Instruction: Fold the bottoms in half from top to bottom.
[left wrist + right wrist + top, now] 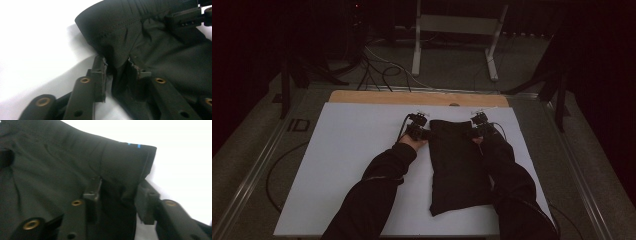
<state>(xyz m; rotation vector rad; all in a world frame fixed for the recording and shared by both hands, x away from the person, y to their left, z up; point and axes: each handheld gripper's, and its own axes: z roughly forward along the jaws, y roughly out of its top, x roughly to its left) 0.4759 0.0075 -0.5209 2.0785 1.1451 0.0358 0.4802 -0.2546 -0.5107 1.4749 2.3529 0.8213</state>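
Garment: a black folded cloth (458, 167), long and roughly rectangular, lies on the white table sheet (352, 165) right of centre, its far edge near the wooden strip (417, 98) at the table's far end, its near end close to the person's side.
Fabric: matte, fine-knit, with a stitched hem line near the far edge (117, 27); soft folds bunch up where it is gripped; a small blue mark sits at one far corner (133, 145).
Left gripper (418, 128): at the cloth's far left corner; in the left gripper view (117, 66) a pinched-up fold of fabric sits between the two black jaws, which press in on it from both sides.
Right gripper (478, 126): at the far right corner; in the right gripper view (118, 191) its jaws hold a bunched fold of the hem, a wider bundle than on the left.
Arms: both forearms in dark sleeves (377, 190) reach forward from the near edge, one along each long side of the cloth, hands low by the table.
Jaw hardware: black links with brass-coloured pivot rivets (85, 80).
Surroundings: a grey metal frame (457, 30) and loose cables (382, 70) on the floor beyond the table; the room is dim.
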